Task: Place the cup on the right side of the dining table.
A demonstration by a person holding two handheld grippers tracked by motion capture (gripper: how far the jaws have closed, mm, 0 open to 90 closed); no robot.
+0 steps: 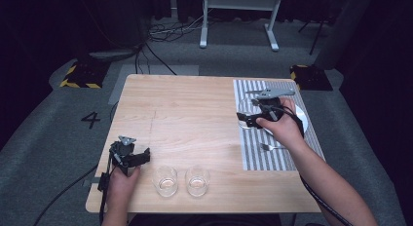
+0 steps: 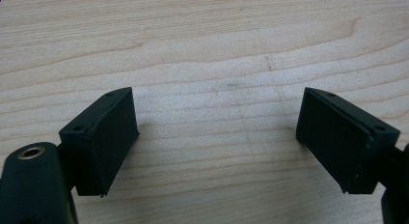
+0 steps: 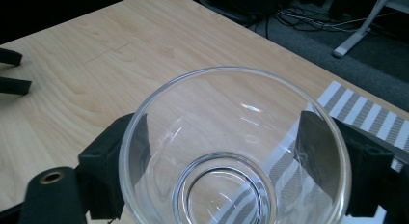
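Quick look at the handheld rigs we're running

Both tongs, the left tongs (image 1: pixel 141 158) and the right tongs (image 1: pixel 243 120), are matte black with chunky rectangular pads, small screw holes in the corners and a brass-ringed hole at the base. We've got grey three-cornered plates on top and black cables trailing back; forearms bare, no sleeves.

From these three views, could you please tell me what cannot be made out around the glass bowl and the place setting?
- Glass bowl: its base is cut off by the bottom edge of the right gripper view.
- Plate: mostly hidden by the right hand in the high view.
- Fork: too small to see clearly; handle hidden by the hand.
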